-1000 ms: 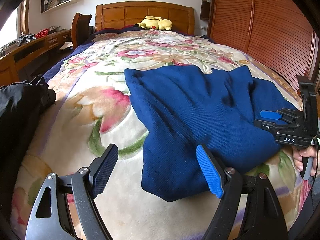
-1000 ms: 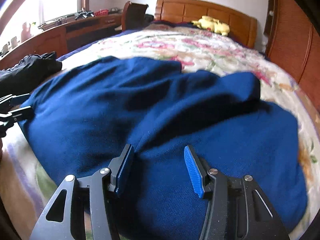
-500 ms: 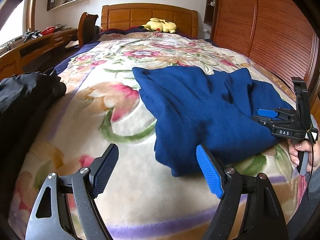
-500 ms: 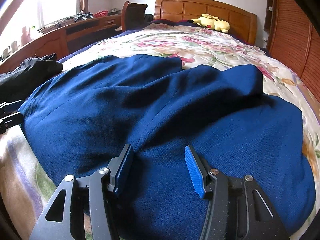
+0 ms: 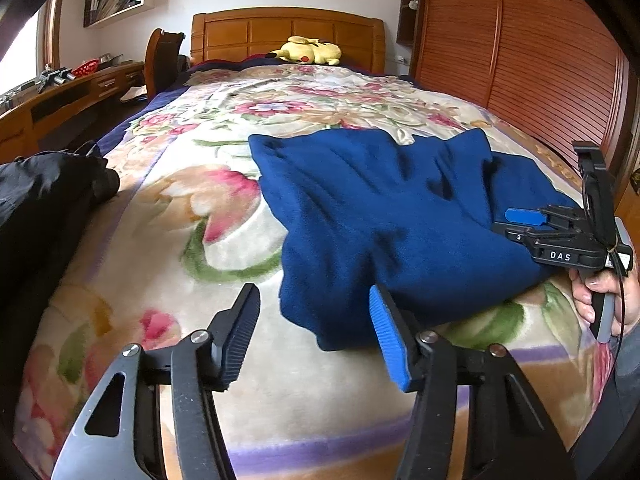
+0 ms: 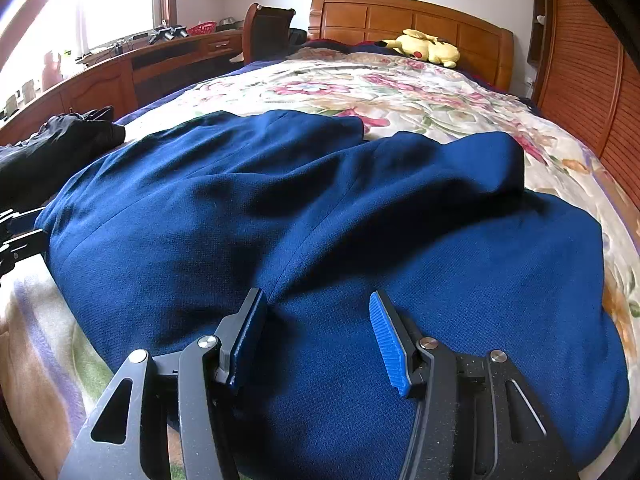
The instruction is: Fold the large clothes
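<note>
Biggest change vs a sec ago: the left-wrist view has pulled back and up off the navy sweater point(image 5: 384, 216). Then the garment filled the lower frame w/ its near hem between the fingers; now lots of bare floral blanket point(image 5: 200, 208) shows in front and the bundle sits further off. The right-wrist view barely differs: same cloth, same creases. Reads as a fold just laid down and let go, left side backing away; judgement only.

Sweater lies on the bed point(image 5: 286, 28), near the foot end, right of centre in the left-wrist view. It's a thick, lumpy, roughly rectangular stack, not flat. Long axis runs approx across the bed, left edge to right edge; a folded flap peaks toward the headboard point(image 6: 492, 160). Near corner points at the left claw. Prob. needs smoothing or one more fold; can't tell how many layers.

Left claw point(image 5: 316, 336): fingers wide apart, nothing between, near corner of the sweater just beyond the blue pad point(image 5: 388, 344).

Right claw point(image 6: 318, 336): fingers apart, low over the cloth, nothing pinched; seen from the left-wrist view it rests at the sweater's right edge point(image 5: 560, 232).

Black garment point(image 5: 44, 200) heaped at the bed's left edge, apart from the sweater. Yellow plush point(image 5: 308, 50) by the headboard.
</note>
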The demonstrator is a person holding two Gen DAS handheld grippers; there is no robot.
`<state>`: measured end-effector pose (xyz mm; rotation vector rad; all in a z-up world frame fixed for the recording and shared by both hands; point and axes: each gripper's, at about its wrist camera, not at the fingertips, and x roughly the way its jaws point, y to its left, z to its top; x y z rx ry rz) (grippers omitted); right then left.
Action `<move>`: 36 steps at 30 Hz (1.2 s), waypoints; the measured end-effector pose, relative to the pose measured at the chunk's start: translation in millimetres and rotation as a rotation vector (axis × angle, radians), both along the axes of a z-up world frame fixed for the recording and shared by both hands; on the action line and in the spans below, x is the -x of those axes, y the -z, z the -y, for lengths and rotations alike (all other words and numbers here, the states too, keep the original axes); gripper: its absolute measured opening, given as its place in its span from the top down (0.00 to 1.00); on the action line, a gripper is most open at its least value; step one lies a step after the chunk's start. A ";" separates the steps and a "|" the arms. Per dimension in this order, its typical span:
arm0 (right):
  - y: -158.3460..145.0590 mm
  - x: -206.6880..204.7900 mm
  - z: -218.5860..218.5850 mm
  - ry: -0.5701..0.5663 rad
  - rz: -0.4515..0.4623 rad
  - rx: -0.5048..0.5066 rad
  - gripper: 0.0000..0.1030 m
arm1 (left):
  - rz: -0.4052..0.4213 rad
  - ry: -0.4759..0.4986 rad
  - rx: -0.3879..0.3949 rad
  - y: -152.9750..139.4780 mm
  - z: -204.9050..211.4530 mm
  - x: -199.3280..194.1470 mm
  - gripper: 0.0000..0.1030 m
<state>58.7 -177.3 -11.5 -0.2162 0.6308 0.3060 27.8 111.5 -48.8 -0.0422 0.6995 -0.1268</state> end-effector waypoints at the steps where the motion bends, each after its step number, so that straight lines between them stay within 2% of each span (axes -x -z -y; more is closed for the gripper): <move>1: 0.0 0.0 0.0 0.000 0.000 0.000 0.46 | -0.002 0.001 -0.003 0.3 0.7 -0.5 0.44; 8: 0.1 -0.2 0.1 -0.001 -0.001 0.000 0.46 | -0.021 0.005 0.005 1.7 6.3 -6.6 0.44; 11: 0.0 -0.3 0.1 -0.002 -0.001 0.000 0.46 | -0.013 0.004 0.024 -0.7 8.0 -7.5 0.59; 13: 0.0 -0.3 0.2 -0.002 -0.002 0.000 0.46 | -0.002 -0.006 0.033 -4.2 6.6 -7.5 0.75; 16: -0.2 0.5 0.1 -0.002 0.001 0.001 0.46 | 0.034 0.003 0.063 -11.7 5.7 -5.6 0.81; 21: -1.2 4.3 -0.2 -0.003 0.013 0.013 0.46 | 0.100 0.003 0.037 -19.4 14.3 1.6 0.83; 29: -9.8 32.4 17.5 -0.042 0.053 -0.017 0.46 | 0.145 -0.017 0.035 -25.9 17.5 5.9 0.86; 36: -12.4 55.1 50.4 -0.006 0.100 -0.011 0.46 | 0.216 0.016 -0.008 -63.0 48.1 -7.8 0.90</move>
